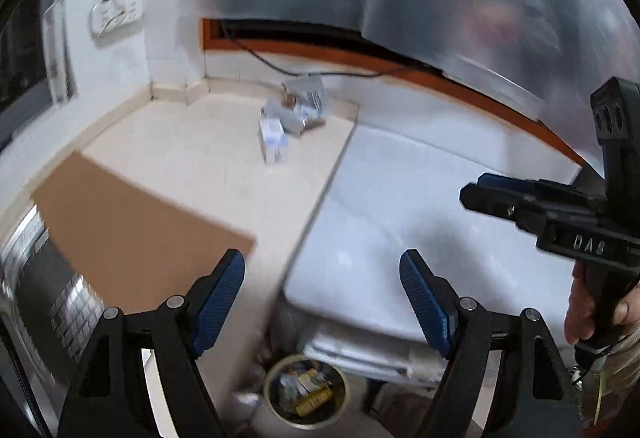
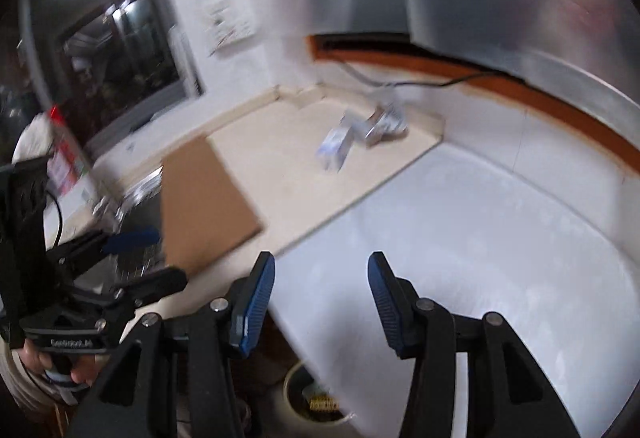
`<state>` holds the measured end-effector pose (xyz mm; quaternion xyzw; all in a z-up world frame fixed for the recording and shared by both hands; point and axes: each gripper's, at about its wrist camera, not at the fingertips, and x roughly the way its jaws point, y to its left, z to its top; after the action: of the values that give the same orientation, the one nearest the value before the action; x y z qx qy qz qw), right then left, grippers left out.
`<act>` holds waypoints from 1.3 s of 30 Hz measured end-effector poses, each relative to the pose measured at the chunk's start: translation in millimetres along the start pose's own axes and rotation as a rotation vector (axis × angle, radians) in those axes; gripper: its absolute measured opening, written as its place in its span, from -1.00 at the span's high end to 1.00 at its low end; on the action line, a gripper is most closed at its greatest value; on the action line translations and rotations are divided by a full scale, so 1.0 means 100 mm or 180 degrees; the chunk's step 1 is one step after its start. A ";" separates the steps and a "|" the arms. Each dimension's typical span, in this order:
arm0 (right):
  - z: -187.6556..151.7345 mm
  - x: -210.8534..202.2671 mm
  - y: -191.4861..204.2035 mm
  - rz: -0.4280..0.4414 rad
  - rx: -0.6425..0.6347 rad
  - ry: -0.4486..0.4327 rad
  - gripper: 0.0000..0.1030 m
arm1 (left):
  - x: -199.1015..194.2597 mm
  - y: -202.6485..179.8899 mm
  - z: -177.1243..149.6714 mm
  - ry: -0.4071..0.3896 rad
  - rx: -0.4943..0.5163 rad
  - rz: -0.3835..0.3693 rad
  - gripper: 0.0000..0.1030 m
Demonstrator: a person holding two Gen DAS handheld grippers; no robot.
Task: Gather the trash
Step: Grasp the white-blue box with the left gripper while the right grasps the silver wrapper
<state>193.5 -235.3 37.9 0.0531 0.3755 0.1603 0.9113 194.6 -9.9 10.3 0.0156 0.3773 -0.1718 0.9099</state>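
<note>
Jaws of the left gripper (image 1: 322, 302) are seen standing wide apart with nothing between the blue pads (image 1: 222, 298); the counter and floor show through the gap. The right gripper (image 2: 322, 302) is likewise parted and empty, its pads bare. Each tool is also caught in the other's view, held by a hand (image 1: 592, 314) at the frame edge, and no item is carried by either.

Directly below both tools, on the floor at the foot of the counter, a round waste bin (image 1: 306, 392) is noted, already holding wrappers and a yellow packet. Beyond the fingers lies the beige countertop (image 1: 200, 154), with a brown board (image 1: 132, 226) on its near left part and a white appliance top (image 1: 420, 206) adjoining on the right.

Remaining trash is located at the far back of the counter, close to the wall: a small white and blue carton (image 1: 274, 140) lying nearest, and just behind it a heap of crumpled foil and paper packaging (image 1: 302, 106), apparently touching it. Both frames are blurred, so exact item count cannot be told.

Assessment: the step in hand is judged to be a reach for that pile. The carton is best taken first across its narrow faces, jaws kept wide until straddling it. The loose foil should be pinched at a firm fold, clear of the black cable (image 1: 320, 72) along the wall.
</note>
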 end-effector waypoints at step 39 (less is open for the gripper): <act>1.31 3.00 -1.28 0.0006 0.1194 -0.0117 0.88 | 2.66 1.11 1.15 0.0364 -0.1225 0.0271 0.36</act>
<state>517.7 -253.3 -97.1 0.2253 0.3821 0.0874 0.8920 483.1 -4.0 -102.4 -0.1329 0.4533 -0.0568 0.8796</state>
